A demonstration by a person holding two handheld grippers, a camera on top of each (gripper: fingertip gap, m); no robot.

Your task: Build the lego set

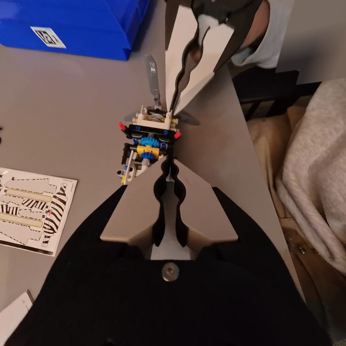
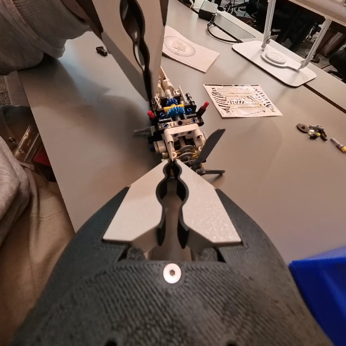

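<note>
Two tongs meet on one lego model [image 1: 149, 144], and each hides part of it. From the left wrist view, the left tongs [image 1: 168, 159] cover the near right corner of the model, their tips drawn together on a dark edge there; what exactly sits between them is hard to make out. The right tongs [image 1: 173, 110] come in from the far side, tips nearly closed on a white upright at the propeller end. From the right wrist view, the right tongs [image 2: 171, 162] pinch that thin white piece, while the model's underside is lost behind them.

The model sits on the grey worktop [image 1: 65, 112] near its edge on the person's side, where cloth and a lap show beyond. More open surface lies on the other side, toward a zebra-patterned sticker sheet [image 2: 242, 100], a booklet [image 2: 189, 50], a few loose pieces [image 2: 316, 133] and a white stand base [image 2: 275, 61]. A blue bin [image 1: 74, 24] stands at the far corner, cut off by the frame.

The model is a black and white frame with blue gears [image 1: 148, 142], a yellow block between them, red pins at both sides and grey propeller blades [image 1: 153, 74].
</note>
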